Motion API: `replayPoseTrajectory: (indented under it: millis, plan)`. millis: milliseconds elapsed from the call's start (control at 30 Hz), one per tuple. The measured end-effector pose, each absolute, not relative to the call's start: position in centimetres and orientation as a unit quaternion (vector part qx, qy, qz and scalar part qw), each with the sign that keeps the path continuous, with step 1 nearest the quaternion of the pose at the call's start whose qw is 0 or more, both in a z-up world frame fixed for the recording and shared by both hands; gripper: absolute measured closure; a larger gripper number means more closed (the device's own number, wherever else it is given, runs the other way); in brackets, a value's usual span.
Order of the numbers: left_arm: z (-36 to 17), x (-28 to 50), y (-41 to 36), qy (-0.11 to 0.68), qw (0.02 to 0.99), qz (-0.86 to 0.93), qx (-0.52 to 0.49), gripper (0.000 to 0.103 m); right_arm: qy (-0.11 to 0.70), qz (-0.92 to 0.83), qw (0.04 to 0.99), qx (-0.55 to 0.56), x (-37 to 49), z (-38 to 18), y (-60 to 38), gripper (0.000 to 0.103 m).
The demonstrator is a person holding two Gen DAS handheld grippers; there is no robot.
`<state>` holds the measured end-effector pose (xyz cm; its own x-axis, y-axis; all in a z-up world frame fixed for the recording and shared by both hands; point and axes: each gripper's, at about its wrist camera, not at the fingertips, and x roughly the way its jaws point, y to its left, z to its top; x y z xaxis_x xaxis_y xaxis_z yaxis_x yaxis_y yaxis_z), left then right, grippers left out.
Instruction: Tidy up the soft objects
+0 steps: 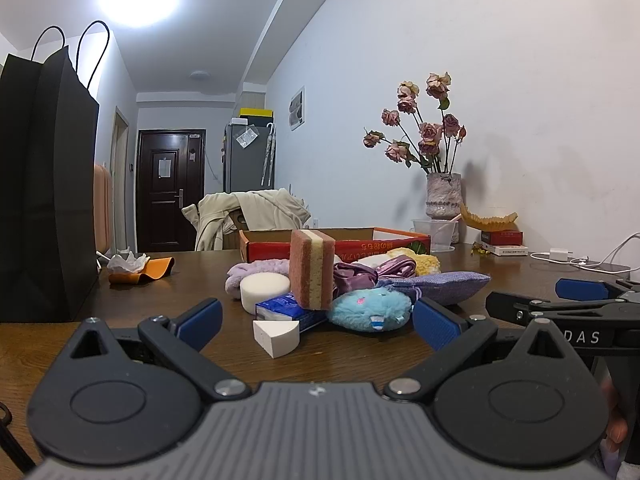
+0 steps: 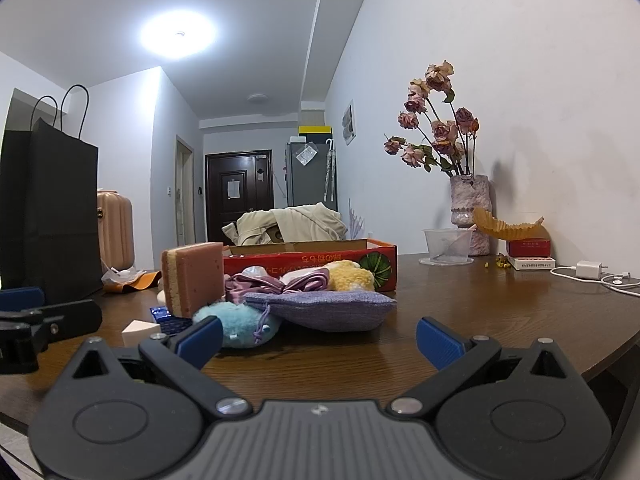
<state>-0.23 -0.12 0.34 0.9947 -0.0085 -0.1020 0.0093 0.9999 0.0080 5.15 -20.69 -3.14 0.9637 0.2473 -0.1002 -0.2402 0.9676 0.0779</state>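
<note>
Two tools: we see the left tool and the right tool both spread wide, gripping nothing, low over the table.
Pile: we note a pink-and-yellow sponge upright on a blue packet, a blue plush toy just beside it, a purple pouch touching the plush.
Foam: white wedge lies nearest the left tool; round white sponge behind it.
Box: red cardboard box stands behind the pile.

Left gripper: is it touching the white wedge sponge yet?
Apart. The left wrist view shows bare table between the open left gripper and the white wedge sponge.
</note>
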Motion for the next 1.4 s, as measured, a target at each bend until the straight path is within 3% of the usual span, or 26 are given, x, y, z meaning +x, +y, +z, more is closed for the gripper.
replayPoseTrajectory:
  millis: [1133,1400]
  plan:
    - [0.8,0.3,-0.2,0.062,0.998,-0.011,-0.009,0.0,0.058,0.129,0.989,0.04,5.8,-2.5,-20.7,0.0]
    - [3.3,4.1,0.1,0.095,0.994,-0.037,-0.05,0.0,0.107,0.129,0.984,0.063,10.7,0.8,-21.9,0.0]
